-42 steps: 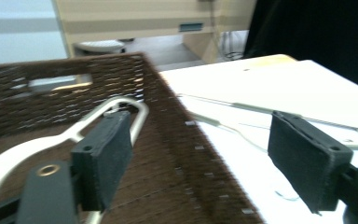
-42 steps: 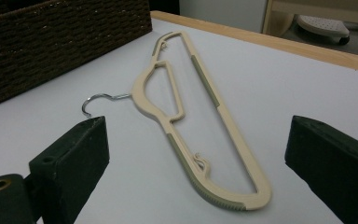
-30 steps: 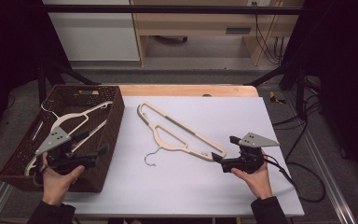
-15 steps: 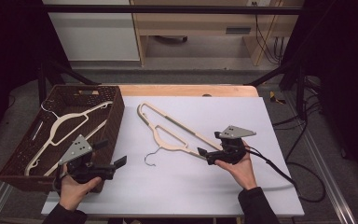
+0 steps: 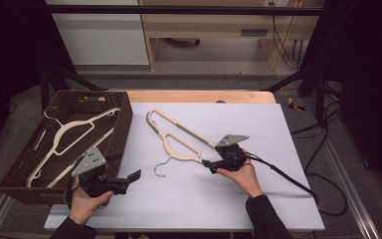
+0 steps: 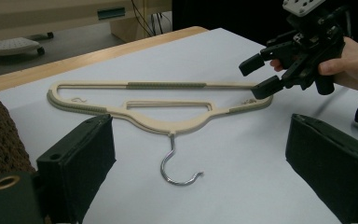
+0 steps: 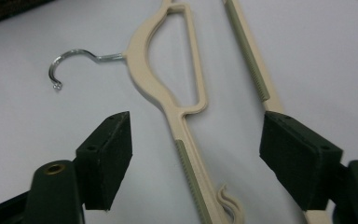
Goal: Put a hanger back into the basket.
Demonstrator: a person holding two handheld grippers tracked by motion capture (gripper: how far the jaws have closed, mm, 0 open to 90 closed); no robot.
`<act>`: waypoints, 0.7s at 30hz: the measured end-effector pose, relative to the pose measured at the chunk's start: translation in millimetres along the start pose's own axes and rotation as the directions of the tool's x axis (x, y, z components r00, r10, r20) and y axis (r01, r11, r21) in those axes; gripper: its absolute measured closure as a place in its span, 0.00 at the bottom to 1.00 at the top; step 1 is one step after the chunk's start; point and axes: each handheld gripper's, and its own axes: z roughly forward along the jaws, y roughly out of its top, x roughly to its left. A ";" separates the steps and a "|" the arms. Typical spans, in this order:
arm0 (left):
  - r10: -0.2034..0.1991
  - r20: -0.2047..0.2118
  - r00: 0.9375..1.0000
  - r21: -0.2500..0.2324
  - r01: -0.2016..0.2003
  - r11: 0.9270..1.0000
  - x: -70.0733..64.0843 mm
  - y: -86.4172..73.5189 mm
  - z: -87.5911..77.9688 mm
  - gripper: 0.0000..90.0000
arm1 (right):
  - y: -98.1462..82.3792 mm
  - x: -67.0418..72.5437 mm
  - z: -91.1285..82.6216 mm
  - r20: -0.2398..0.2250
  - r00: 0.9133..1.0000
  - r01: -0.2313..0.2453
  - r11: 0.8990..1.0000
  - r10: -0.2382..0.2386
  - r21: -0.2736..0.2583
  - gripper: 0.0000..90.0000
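We see hanger [image 5: 176, 141] flat mid-table, long axis running from far-left toward right gripper [image 5: 210, 165]; its jaws, just closing, straddle near arm end, not yet pinching. Left gripper [image 5: 134, 176] wide, empty, farther off near basket [image 5: 122, 124]

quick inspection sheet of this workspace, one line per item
surface: white table top, wooden strip along the far edge.
job's things: beige hanger flat on the table, metal hook toward the person.
clutter: brown basket at the left edge with more hangers in it.
grippers: right gripper at the hanger's near end, jaws just closing, one on each side of that end, pads not yet pressing; left gripper open over bare table beside the basket.
cables: black cable trails from the right gripper off the right edge.
surroundings: dark floor, pale cabinet and wooden furniture behind the table.
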 end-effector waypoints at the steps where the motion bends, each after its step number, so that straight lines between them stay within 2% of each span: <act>1: -0.002 0.002 1.000 0.005 0.002 1.000 0.2 -0.8 1.2 0.09 | -0.3 -0.3 3.8 -0.003 1.000 0.000 1.000 0.000 0.016 0.32; 7: 0.004 0.007 1.000 0.007 -0.004 1.000 -0.4 -1.1 2.3 0.09 | -2.6 -0.9 22.9 -0.014 1.000 0.027 0.996 -0.026 0.087 0.44; 10: 0.002 0.009 1.000 0.003 -0.002 1.000 0.2 -1.2 2.0 0.09 | -4.3 -1.7 29.1 -0.015 1.000 0.023 0.993 -0.022 0.114 0.49; 11: 0.001 0.009 1.000 0.000 -0.001 1.000 0.4 -1.4 2.2 0.09 | -5.5 -3.1 31.7 -0.020 0.999 0.037 0.991 -0.035 0.126 0.52; 12: 0.001 0.009 1.000 0.004 -0.001 1.000 0.7 -1.4 2.0 0.09 | -5.8 -2.5 33.0 -0.011 1.000 0.027 0.989 -0.026 0.144 0.53; 13: 0.001 0.009 1.000 0.005 -0.001 1.000 0.8 -1.5 2.1 0.09 | -6.7 -3.5 34.2 -0.015 0.999 0.044 0.988 -0.042 0.148 0.56; 15: 0.000 0.009 1.000 0.009 -0.001 1.000 1.2 -1.8 2.5 0.09 | -7.5 -2.5 36.4 -0.010 1.000 0.030 0.986 -0.028 0.166 0.59; 17: 0.002 0.009 1.000 0.009 -0.002 1.000 1.1 -1.9 2.6 0.09 | -8.7 -3.7 37.3 -0.004 0.998 0.055 0.982 -0.055 0.181 0.61; 19: 0.002 0.011 1.000 0.008 -0.002 1.000 1.0 -1.7 2.5 0.09 | -8.4 -3.3 37.3 -0.017 0.999 0.049 0.983 -0.047 0.178 0.67; 20: 0.003 0.010 1.000 0.009 -0.003 1.000 0.9 -1.6 2.5 0.09 | -8.5 -3.8 37.2 -0.018 0.998 0.066 0.982 -0.064 0.179 0.69; 21: 0.002 0.011 1.000 0.009 -0.003 1.000 1.0 -1.6 2.5 0.09 | -8.4 -3.4 37.2 -0.023 0.998 0.063 0.982 -0.060 0.179 0.71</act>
